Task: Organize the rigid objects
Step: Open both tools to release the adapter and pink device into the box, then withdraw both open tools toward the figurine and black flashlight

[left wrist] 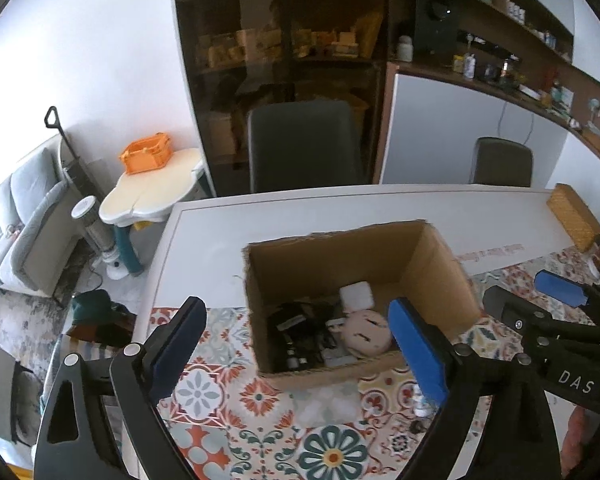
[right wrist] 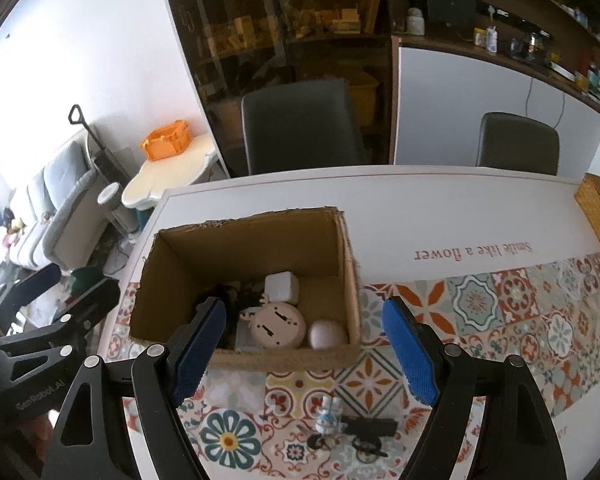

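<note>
White table (right wrist: pixel 440 216) covered by patterned tile cloth (right wrist: pixel 500 300); cardboard box (right wrist: pixel 252 248) stood on it, small items inside; figurine (right wrist: pixel 328 420) left on cloth; left gripper (left wrist: pixel 300 344) and right gripper (right wrist: pixel 304 356) spread, empty; grey chairs (right wrist: pixel 300 128), dark shelving (left wrist: pixel 284 40) behind.

tablecloth (right wrist: pixel 440 216): "Smile like a flower" | right tongs (left wrist: pixel 556 304): "DAS"

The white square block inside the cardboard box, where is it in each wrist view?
Left wrist: the white square block sits mid-frame at the box's far inner end, above the round pink disc.
Right wrist: the block is centre frame, above the same disc.
Shared landmark: the cardboard box.
</note>
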Tool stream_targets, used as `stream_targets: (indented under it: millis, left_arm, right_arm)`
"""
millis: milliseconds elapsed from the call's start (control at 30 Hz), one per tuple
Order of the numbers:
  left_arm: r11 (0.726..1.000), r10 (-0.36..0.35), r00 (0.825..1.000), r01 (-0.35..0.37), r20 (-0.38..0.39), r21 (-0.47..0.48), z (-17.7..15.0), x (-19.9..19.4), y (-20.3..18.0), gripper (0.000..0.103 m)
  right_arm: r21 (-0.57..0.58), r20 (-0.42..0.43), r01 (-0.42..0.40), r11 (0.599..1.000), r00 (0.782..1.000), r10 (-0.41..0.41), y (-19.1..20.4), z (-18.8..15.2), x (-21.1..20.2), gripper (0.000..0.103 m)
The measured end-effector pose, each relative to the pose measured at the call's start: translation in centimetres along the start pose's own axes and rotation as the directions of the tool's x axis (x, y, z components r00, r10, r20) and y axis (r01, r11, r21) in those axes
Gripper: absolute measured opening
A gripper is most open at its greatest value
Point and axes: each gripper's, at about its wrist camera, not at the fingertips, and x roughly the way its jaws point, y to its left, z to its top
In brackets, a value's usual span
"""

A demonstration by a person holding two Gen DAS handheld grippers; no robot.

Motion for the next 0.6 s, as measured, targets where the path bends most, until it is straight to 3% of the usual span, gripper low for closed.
stream_targets:
  millis: [333, 600]
  left_arm:
    - [0.998, -0.053, 0.998, 0.054, -0.027, 0.027, -2.1, -0.9, -2.4, 0.094]
    - [0.996, -0.080, 0.991, 0.084, -0.106, 0.028, -4.7, 0.5, -3.3, 0.094]
  right_arm:
    - [0.053, 0.014, 0.018, 0.998, 1.000, -0.019, -2.8, -3.0, -2.1, 0.081]
    - [0.066, -0.023, 0.029, 0.997, 0.999, -0.027, -3.8, -5.5, -1.1, 0.081]
